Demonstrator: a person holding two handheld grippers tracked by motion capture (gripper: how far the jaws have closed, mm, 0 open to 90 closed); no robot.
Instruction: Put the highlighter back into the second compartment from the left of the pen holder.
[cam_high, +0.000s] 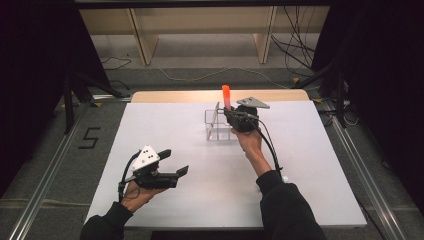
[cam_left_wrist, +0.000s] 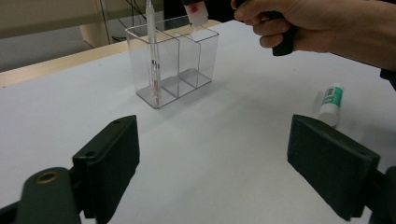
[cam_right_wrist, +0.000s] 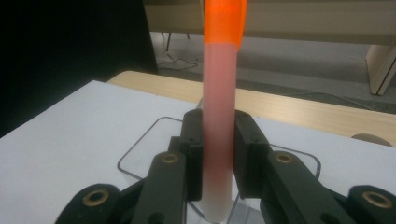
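A clear plastic organiser (cam_high: 218, 125) with divided compartments is standing on the white desk (cam_high: 200, 165), just above the centre of the high view. In the left gripper view it is sitting in the upper middle of the frame (cam_left_wrist: 175, 65), and a slim clear pen (cam_left_wrist: 152, 56) is standing upright in its left compartment. The right gripper (cam_high: 231, 114) is hovering at the organiser's right side, its jaws clamping an orange-capped pink marker (cam_right_wrist: 219, 116) held upright, the marker's lower end sitting above the organiser's rim (cam_right_wrist: 140, 149). The left gripper (cam_high: 172, 162) is resting in the lower left of the high view, well apart from the organiser, its jaws spread wide with nothing between them. A small white-and-green tube (cam_left_wrist: 331, 100) is lying on the desk at the right of the left gripper view.
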